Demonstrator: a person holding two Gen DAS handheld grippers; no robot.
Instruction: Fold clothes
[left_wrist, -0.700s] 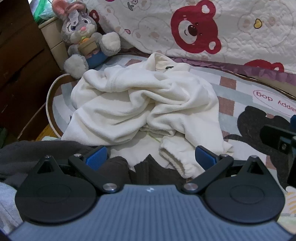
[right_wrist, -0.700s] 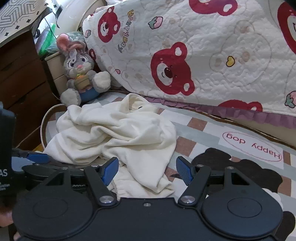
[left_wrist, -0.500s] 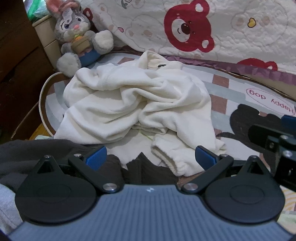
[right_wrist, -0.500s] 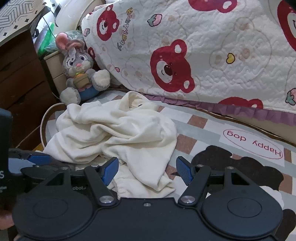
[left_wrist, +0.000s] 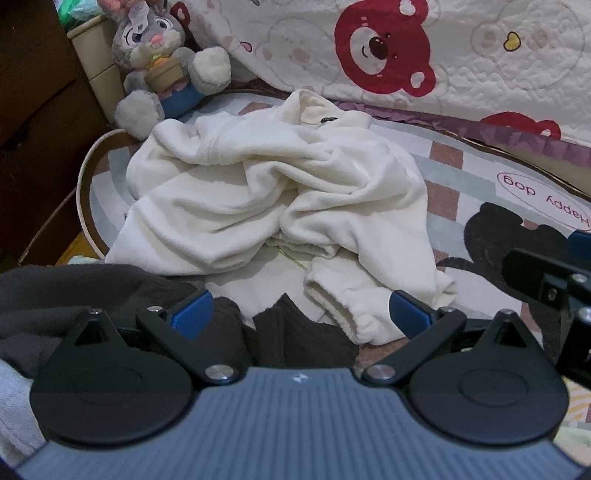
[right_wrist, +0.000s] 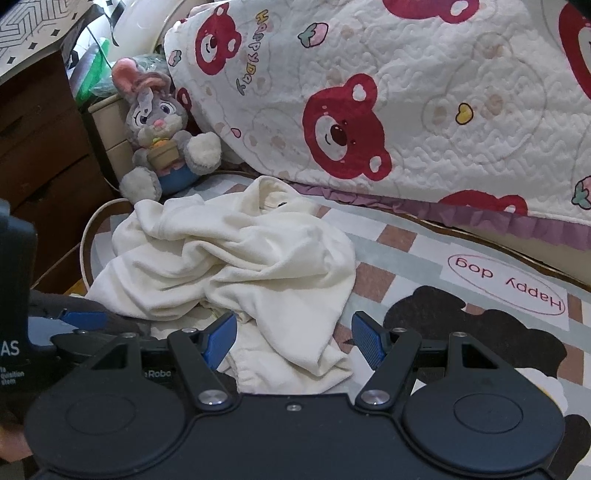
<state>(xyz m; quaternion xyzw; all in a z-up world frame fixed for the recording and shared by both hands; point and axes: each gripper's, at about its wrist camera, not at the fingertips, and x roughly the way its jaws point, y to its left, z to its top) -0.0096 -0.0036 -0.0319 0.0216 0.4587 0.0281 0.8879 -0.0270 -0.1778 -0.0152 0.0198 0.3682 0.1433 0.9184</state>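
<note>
A crumpled cream sweatshirt (left_wrist: 273, 199) (right_wrist: 236, 273) lies in a heap on a patterned rug (left_wrist: 443, 177) (right_wrist: 406, 258). One ribbed cuff (left_wrist: 340, 302) points toward me. My left gripper (left_wrist: 301, 314) stands open just above the near edge of the heap, over the cuff and a dark grey garment (left_wrist: 295, 332); nothing is pinched. My right gripper (right_wrist: 295, 336) is open too, hovering over the heap's near right corner, its pads clear of the cloth. The left gripper's body (right_wrist: 22, 332) shows at the left of the right wrist view.
A grey plush rabbit (left_wrist: 162, 55) (right_wrist: 159, 140) sits at the rug's far left corner beside a small cream drawer unit (right_wrist: 107, 136). A bear-print quilt (left_wrist: 406, 48) (right_wrist: 406, 110) hangs along the far side. Dark wooden furniture (left_wrist: 33, 129) stands left. More dark clothing (left_wrist: 74, 291) lies near left.
Both views have drifted slightly, the heap sliding a little left then back right in the left wrist view. The right gripper's tip has come further into the left view's right edge. Jaws stay wide.
</note>
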